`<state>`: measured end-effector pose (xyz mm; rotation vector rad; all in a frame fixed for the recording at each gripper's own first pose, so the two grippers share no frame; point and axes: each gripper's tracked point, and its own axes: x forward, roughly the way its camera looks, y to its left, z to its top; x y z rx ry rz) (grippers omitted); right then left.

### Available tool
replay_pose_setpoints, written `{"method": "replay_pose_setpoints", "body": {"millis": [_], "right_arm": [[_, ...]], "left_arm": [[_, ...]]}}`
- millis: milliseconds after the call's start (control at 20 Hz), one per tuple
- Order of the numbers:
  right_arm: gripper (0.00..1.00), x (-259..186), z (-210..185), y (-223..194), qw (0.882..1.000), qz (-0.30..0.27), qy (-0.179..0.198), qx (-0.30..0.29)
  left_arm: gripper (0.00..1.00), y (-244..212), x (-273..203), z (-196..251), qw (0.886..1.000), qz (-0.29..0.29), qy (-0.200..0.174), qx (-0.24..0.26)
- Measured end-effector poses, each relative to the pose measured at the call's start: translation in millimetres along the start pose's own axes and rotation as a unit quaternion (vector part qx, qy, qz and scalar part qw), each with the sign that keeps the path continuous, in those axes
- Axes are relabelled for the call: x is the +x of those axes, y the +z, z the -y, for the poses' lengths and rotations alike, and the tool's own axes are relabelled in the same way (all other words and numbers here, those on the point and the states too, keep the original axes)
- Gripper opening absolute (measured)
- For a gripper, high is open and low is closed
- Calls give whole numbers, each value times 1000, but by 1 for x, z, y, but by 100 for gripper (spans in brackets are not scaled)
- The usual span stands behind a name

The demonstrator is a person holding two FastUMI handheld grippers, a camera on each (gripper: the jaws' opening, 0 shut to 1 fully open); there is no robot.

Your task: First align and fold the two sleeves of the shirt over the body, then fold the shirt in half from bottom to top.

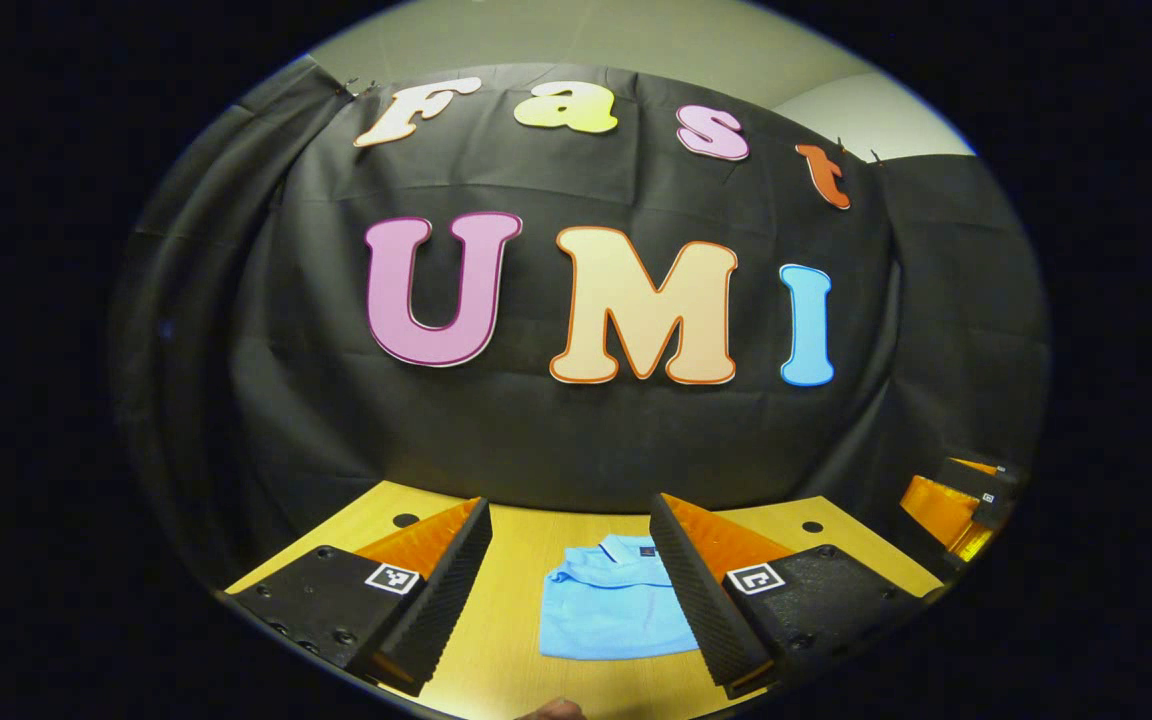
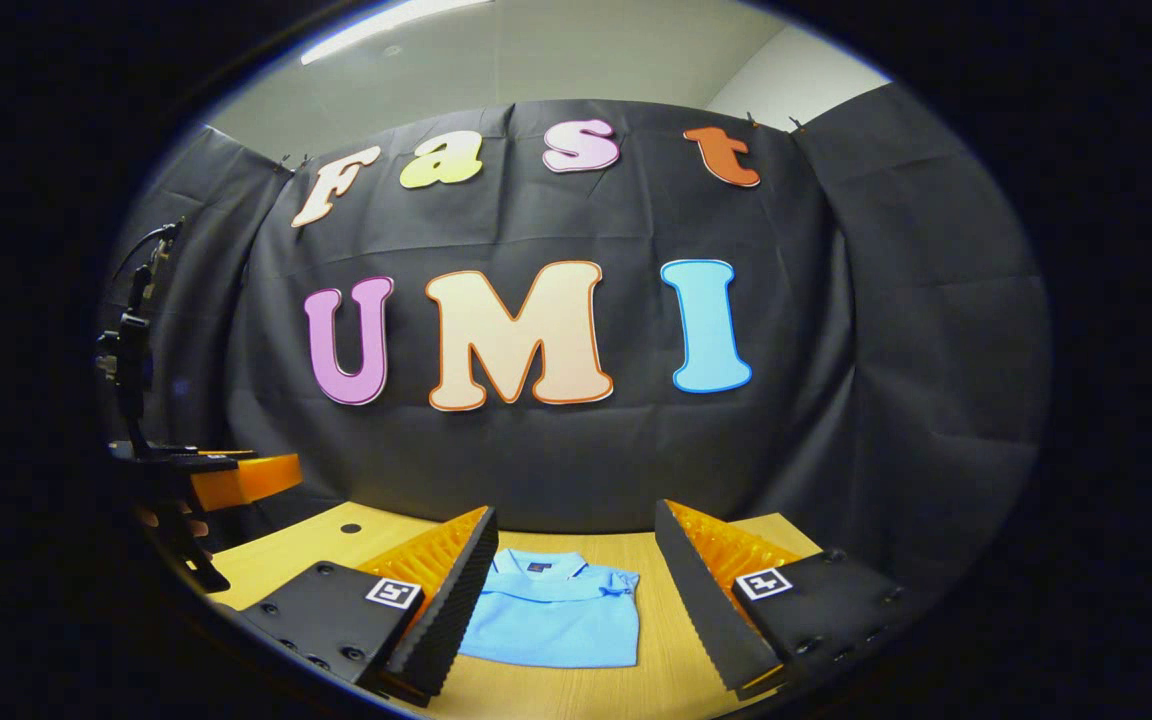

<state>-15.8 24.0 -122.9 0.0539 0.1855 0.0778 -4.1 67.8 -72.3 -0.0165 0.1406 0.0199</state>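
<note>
Wooden table carries the work. Your left gripper and right gripper both hover spread wide, holding nothing, above the blue shirt, which lies folded flat, collar toward the black cloth wall.

This is a staged recording booth in a plain indoor room, more lab than home. A black cloth hangs as a backdrop right behind a light wooden table, clipped along its top edge and wrapping around both ends of the table. Above the cloth show a bare pale wall and a ceiling light strip. The table has round holes near its back edge.
</note>
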Motion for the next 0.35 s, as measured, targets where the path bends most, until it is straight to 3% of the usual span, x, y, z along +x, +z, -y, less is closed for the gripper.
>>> {"method": "replay_pose_setpoints", "body": {"millis": [350], "right_arm": [[98,-23,1,3,1000,3,2,7]], "left_arm": [[94,10,-25,10,1000,10,-7,-6]]}}
